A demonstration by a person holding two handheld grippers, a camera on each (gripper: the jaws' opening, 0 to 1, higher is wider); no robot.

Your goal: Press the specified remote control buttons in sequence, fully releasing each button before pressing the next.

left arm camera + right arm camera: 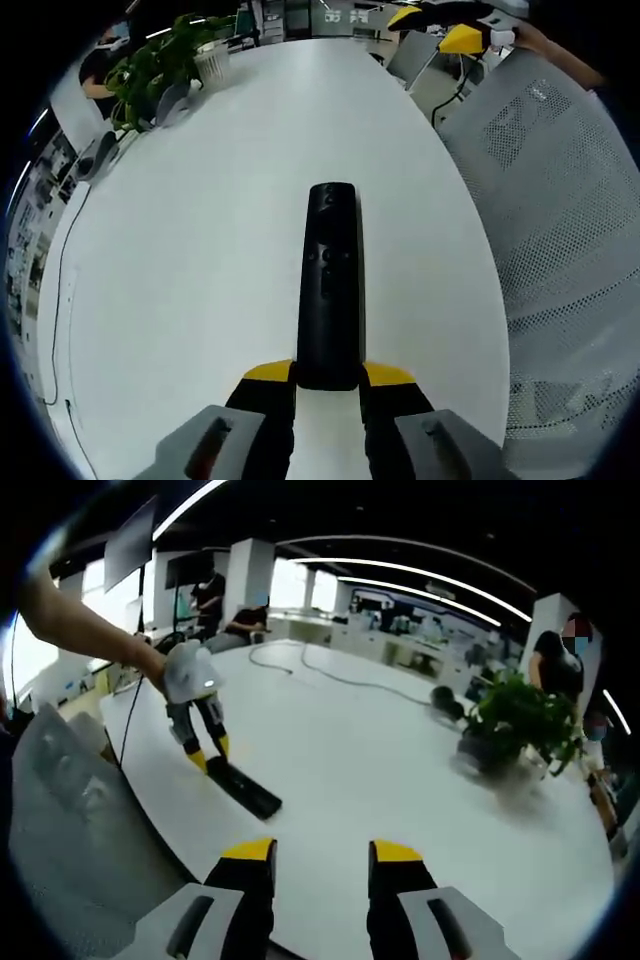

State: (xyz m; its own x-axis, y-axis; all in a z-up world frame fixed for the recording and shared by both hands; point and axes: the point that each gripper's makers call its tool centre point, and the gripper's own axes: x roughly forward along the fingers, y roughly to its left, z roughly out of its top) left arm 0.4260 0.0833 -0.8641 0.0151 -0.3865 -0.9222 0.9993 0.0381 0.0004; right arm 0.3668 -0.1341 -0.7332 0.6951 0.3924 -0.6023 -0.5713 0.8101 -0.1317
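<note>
- Remote (pixel 331 285) lies flat on the white counter (pixel 200 260), long axis running straight away from the left tongs (pixel 329 376).
- Left tongs: yellow-tipped jaws sit either side of the remote's near end, closed onto it; grip looks snug in the left gripper view.
- In the right gripper view the left tongs (pixel 210 759) stand over the remote (pixel 243 789), tips at its end, a person's hand (pixel 187 672) on top.
- Right tongs (pixel 322 851): jaws apart, nothing between them, held above the counter (pixel 350 770), well apart from the remote.
- Potted plant (pixel 520 720) at the counter's far side; mesh chair (pixel 560 230) beside the counter edge.
</note>
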